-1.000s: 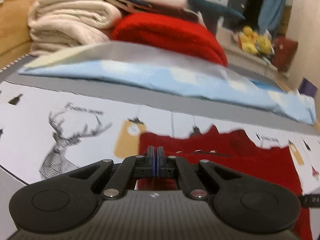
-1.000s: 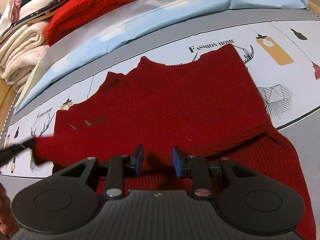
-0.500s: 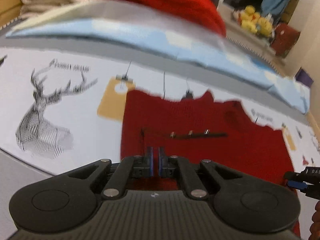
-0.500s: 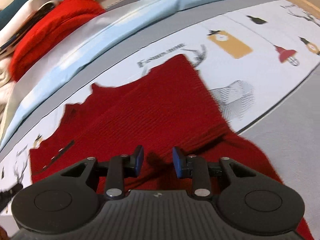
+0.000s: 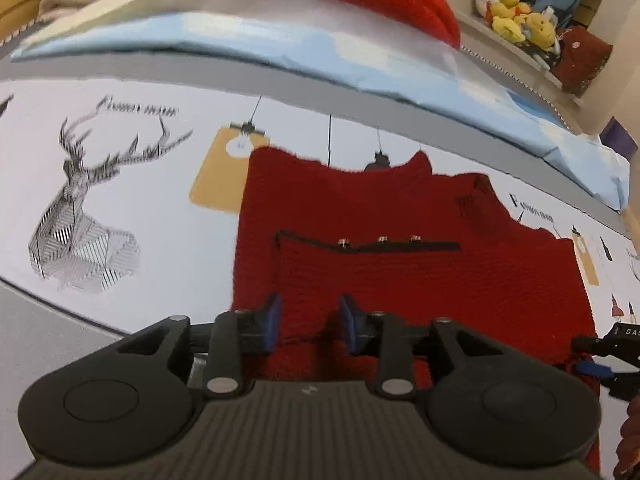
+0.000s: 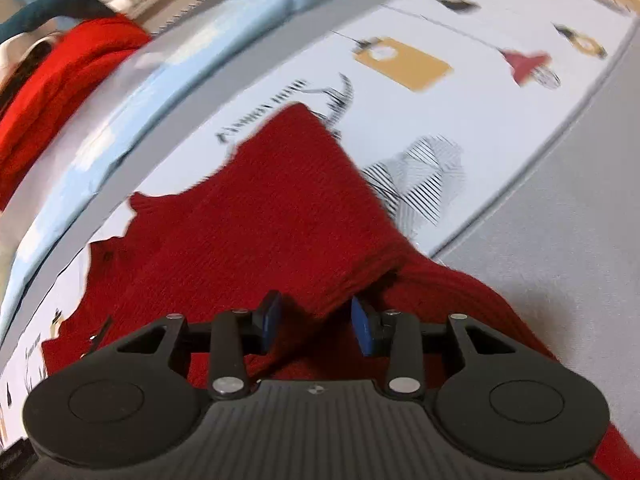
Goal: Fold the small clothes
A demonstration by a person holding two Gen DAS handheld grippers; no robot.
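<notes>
The red sweater (image 5: 400,248) lies flat on a printed sheet (image 5: 160,208), partly folded. The left gripper (image 5: 308,322) is opening, fingers spread over the near hem, pinching nothing. The right gripper (image 6: 316,320) is likewise opening above a folded sleeve (image 6: 360,264). Next, seemingly, comes a fresh grasp on the hem. Only the left view shows the black strip with snaps (image 5: 380,245) — only the right the sleeve.

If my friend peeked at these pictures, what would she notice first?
Probably the dark red knitted sweater spread flat on the printed sheet, filling the middle of both views. Next, the big striped deer drawing on the sheet to the sweater's left. Then, far at the top right, the yellow plush toys on a shelf.
</notes>
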